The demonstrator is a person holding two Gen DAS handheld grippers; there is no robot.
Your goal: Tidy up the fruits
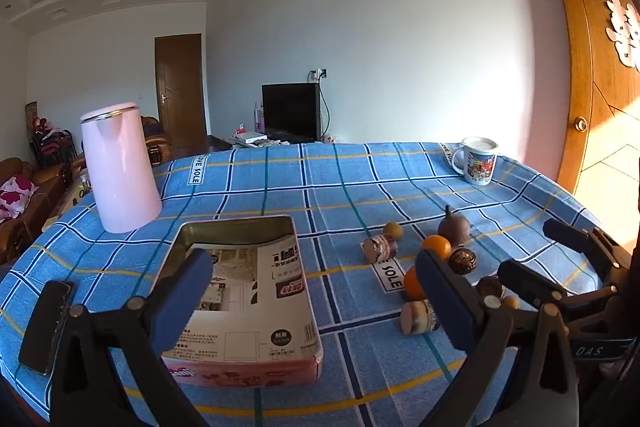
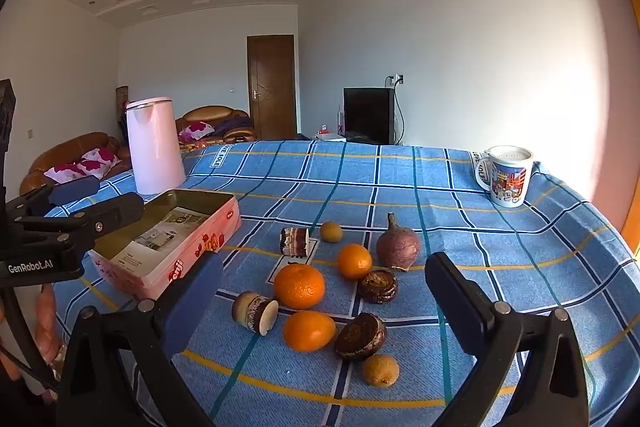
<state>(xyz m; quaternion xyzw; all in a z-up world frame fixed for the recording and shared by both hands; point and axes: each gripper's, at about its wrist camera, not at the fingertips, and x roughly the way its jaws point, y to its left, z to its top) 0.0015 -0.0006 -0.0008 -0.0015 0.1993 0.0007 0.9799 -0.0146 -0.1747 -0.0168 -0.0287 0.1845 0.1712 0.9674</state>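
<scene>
We hold both tools above the near edge of the table with nothing between their pads: the right gripper (image 2: 324, 291) has its jaws spread wide over the fruit, and the left gripper (image 1: 316, 287) is just as wide, hanging over the open tin box (image 1: 244, 291). The fruit lies loose on the cloth to the right of the tin and apart from it — three oranges, the largest (image 2: 299, 285) in the middle, with two dark wrinkled fruits (image 2: 361, 335) beside them, two small yellowish fruits (image 2: 380, 370) at the near and far edges of the group, and a purple bulb-shaped one (image 2: 398, 247) behind. Two short cylinders (image 2: 256, 311) lie on their sides among them; we cannot tell what they are. The risk, as we judge it, is rolling: everything here is round and closely packed, so a pad coming down off-centre could nudge a neighbour away, and a pinch off the middle of an orange could squirt it out. The two tools are also near each other, so reaching for the tin could bring them together. Beneath it all is a blue checked tablecloth (image 2: 500, 267) with a pink kettle (image 2: 155, 147) and a printed mug (image 2: 508, 175) at the far side; beyond are sofas, a dark television and wooden doors.
</scene>
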